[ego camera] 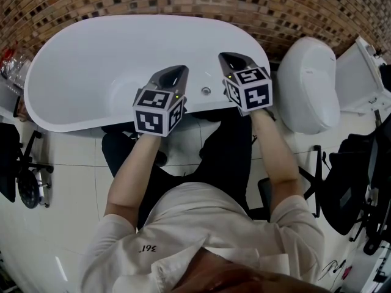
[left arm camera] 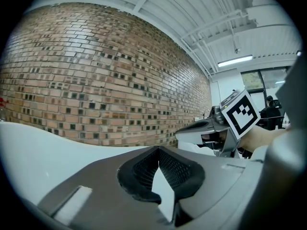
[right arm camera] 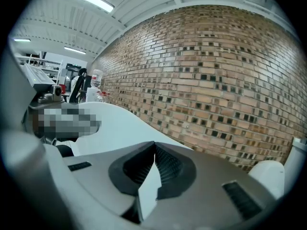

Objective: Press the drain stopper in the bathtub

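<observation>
Shows the drain stopper (ego camera: 206,91) as a small round metal disc low in the white bathtub (ego camera: 91,57), close to the near edge and about midway along the tub's long axis, itself running left to right before the person (ego camera: 201,224). Places it between the left gripper (ego camera: 175,73) and the right gripper (ego camera: 236,61), below both and a little back from their tips toward the person (hence out of both gripper views, filled instead with the brick wall (left arm camera: 96,71) and the tub's far edge). Judges it about as near to one gripper as the other, perhaps a shade nearer the left. Finds both pairs of jaws pointing level at the wall rather than down, so calls for tipping one pair down and lowering it onto the disc. Reads the left jaws as together at the tips, nothing between the pads (left arm camera: 143,169); reads the right jaws likewise, closed, empty, touching nothing. Counts the stopper as not yet pressed, by the look of things.
</observation>
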The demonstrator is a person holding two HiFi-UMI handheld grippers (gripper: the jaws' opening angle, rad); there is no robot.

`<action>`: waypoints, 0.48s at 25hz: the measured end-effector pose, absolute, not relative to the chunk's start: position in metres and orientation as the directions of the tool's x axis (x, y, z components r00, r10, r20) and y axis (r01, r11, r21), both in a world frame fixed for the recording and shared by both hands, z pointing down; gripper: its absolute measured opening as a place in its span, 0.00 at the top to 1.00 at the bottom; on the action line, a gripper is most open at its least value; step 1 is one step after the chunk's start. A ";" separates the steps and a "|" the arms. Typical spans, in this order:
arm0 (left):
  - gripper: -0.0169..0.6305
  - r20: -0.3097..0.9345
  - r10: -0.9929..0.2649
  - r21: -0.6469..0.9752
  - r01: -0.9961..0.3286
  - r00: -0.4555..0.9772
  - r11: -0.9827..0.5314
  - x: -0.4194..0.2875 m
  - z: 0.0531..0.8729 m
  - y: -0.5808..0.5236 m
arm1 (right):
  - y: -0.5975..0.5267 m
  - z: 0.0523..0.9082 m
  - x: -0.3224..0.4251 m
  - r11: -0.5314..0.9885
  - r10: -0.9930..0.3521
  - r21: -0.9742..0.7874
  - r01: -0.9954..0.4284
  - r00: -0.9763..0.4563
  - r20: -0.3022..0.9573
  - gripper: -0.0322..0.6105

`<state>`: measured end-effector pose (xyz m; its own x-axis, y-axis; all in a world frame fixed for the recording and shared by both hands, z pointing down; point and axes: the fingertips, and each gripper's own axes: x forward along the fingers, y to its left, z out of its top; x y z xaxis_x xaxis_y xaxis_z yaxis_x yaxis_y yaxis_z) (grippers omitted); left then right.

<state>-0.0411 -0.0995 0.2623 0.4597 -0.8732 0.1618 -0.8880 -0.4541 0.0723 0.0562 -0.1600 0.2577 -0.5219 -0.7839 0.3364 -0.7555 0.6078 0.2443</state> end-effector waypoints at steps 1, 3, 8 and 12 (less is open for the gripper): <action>0.96 0.159 -0.874 0.074 -0.889 0.458 -0.452 -0.042 0.262 -0.099 | -0.159 0.258 0.055 0.610 -0.783 0.243 -0.755 -0.524 0.336 0.93; 0.96 0.153 -0.878 0.079 -0.891 0.453 -0.446 -0.045 0.261 -0.099 | -0.158 0.258 0.054 0.610 -0.782 0.241 -0.755 -0.525 0.337 0.93; 0.96 0.138 -0.887 0.086 -0.897 0.441 -0.433 -0.052 0.258 -0.097 | -0.153 0.254 0.055 0.604 -0.788 0.232 -0.762 -0.527 0.319 0.93; 0.96 0.118 -0.891 0.098 -0.898 0.439 -0.430 -0.056 0.252 -0.093 | -0.149 0.251 0.056 0.594 -0.796 0.224 -0.772 -0.525 0.299 0.93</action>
<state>-0.0558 -0.0931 0.2519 0.4392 -0.8906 0.1180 -0.8976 -0.4297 0.0982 0.0561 -0.1494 0.2507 -0.5255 -0.7964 0.2994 -0.7725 0.5941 0.2244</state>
